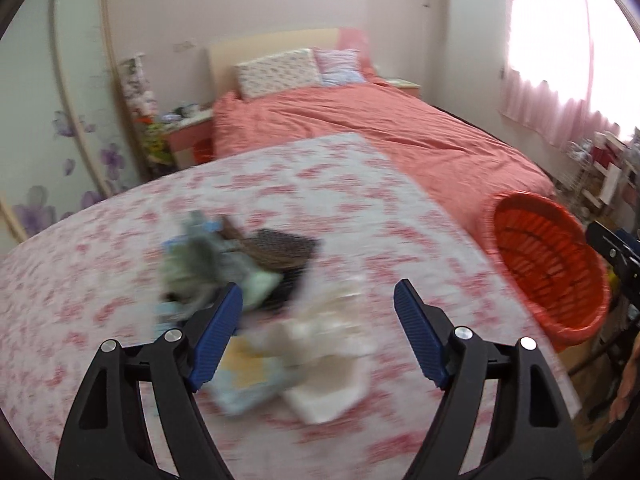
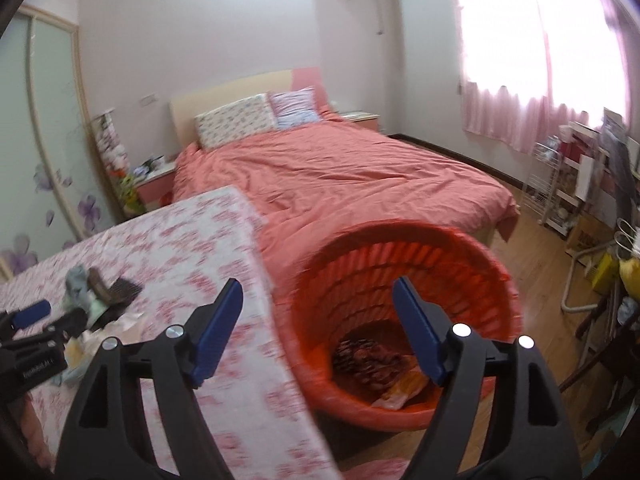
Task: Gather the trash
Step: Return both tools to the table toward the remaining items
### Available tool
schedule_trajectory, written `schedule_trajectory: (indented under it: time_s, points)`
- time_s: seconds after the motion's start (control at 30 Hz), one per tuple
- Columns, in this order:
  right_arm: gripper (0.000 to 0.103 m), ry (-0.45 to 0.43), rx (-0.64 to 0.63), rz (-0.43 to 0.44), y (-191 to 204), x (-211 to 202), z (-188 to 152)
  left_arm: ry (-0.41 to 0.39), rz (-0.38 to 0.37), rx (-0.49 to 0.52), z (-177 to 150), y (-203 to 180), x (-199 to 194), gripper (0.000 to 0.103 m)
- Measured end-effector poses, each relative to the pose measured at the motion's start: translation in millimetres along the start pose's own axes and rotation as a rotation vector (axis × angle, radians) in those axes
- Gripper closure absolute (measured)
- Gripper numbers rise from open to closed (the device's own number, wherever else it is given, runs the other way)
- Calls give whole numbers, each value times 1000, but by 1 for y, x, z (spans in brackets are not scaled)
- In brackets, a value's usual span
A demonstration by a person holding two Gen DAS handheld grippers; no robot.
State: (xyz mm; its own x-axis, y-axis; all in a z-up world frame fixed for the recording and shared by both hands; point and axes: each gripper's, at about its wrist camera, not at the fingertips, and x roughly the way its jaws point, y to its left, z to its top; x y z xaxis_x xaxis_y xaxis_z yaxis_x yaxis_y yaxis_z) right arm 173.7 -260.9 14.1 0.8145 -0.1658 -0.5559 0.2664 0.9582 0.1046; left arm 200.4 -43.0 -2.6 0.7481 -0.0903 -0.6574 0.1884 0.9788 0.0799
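Table (image 1: 120,264): trash (image 1: 280,344) just beyond left hand-held gripper (image 1: 318,300).

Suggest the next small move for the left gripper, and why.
Probably ease the left gripper down onto the pale crumpled paper and close. Its jaws stand open and empty right over it on the floral tablecloth, and the orange bin beside the table already holds some trash.
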Motion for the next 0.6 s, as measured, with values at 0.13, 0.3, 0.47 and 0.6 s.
schedule_trajectory:
  time_s: [0.13,0.3,0.47,0.6]
  points:
    - [26,26,-50,55,37,2,-8,0,66,-40,-12,40,-3,25]
    - [26,87,-97,129,88,13,-24,53,116,-133,-32,90,7,25]
    - [26,131,-139,191,126,20,-36,101,111,-178,-49,117,22,26]
    - [26,147,-168,217,144,22,-43,134,77,-207,-57,125,33,31]
